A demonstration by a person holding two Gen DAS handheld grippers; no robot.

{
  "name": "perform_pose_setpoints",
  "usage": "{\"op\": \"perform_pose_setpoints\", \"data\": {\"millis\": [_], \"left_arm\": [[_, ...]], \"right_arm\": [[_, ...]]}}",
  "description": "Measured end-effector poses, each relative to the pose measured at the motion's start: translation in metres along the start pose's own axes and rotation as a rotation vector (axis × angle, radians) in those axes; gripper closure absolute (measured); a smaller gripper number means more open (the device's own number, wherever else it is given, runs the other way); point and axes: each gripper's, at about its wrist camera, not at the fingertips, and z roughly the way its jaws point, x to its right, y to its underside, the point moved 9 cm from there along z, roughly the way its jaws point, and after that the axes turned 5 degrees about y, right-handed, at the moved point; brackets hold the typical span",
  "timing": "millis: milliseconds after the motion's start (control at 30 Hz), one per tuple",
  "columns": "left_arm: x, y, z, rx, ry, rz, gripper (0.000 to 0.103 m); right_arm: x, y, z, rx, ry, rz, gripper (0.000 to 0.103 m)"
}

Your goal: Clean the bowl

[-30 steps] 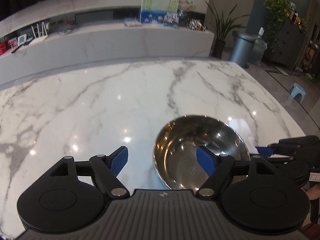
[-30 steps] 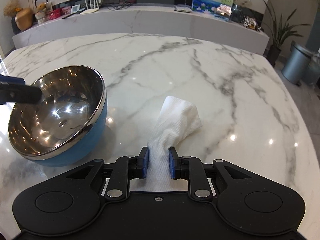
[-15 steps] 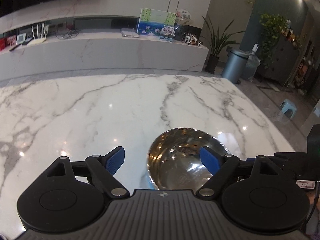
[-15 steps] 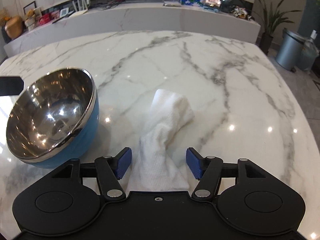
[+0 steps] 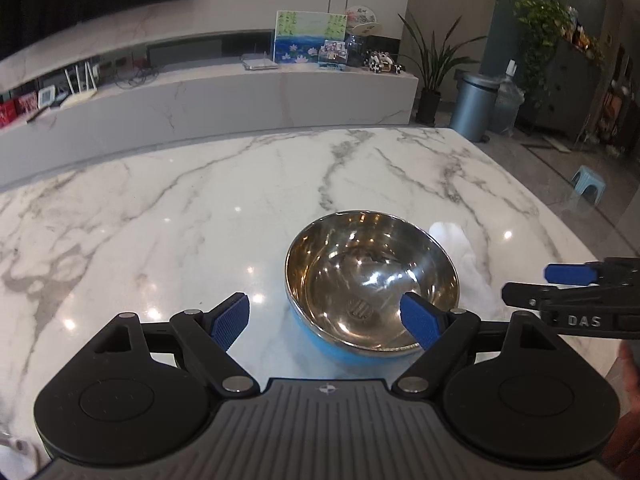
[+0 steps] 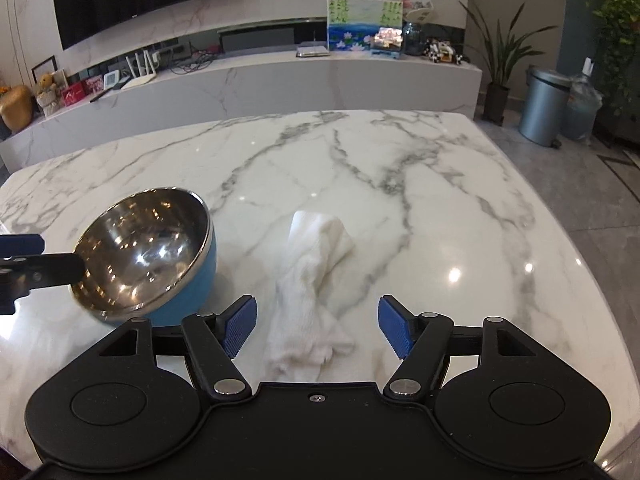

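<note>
The bowl [image 5: 372, 284], steel inside and blue outside, is sitting on the marble table [image 5: 160, 220], tipped so that its mouth is leaning toward the left gripper [image 5: 326, 318]. In the left wrist view that gripper is standing wide open with nothing between its blue pads: the bowl's near rim is lying just ahead of it and toward its right-hand finger [image 5: 418, 320], which is overlapping the rim in the picture, though whether pad and metal are actually touching is hard to judge from this angle. The other finger is hanging over bare marble, well clear of the bowl.

In the right wrist view the right gripper [image 6: 316, 326] is opening its jaws, and they are already standing far apart. The white cloth [image 6: 312, 280] is lying crumpled on the table between and just beyond its fingers, stretching away from the camera; neither pad is pressing on it, so it is resting free on the marble. From this side the bowl [image 6: 148, 252] is sitting to the left of the cloth, close beside it but apart, and the tip of the left gripper [image 6: 24, 264] is reaching in at the bowl's far-left rim. In the left wrist view the right gripper [image 5: 576, 284] is showing at the right edge, beyond the bowl.
</note>
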Motion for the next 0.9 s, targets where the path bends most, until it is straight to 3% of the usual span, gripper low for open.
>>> {"op": "perform_pose_setpoints", "data": {"millis": [167,433,633,900], "left_arm": [[-0.002,0.011,-0.006,-0.004,-0.002,-0.06,0.021],[-0.003,0.033,-0.004,-0.056,-0.075,-0.041,0.021],[0.001,0.047,0.002,-0.11,-0.087,-0.042,0.021],[0.004,0.049,0.007,-0.121,-0.117,-0.04,0.021]], "right_arm": [[0.0,0.015,-0.015,0.01,-0.009,0.016,0.026],[-0.016,0.033,-0.023,-0.006,-0.024,0.007,0.026],[-0.025,0.037,-0.02,-0.022,-0.034,0.019,0.026],[-0.027,0.038,-0.016,-0.034,-0.039,0.033,0.026]]}}
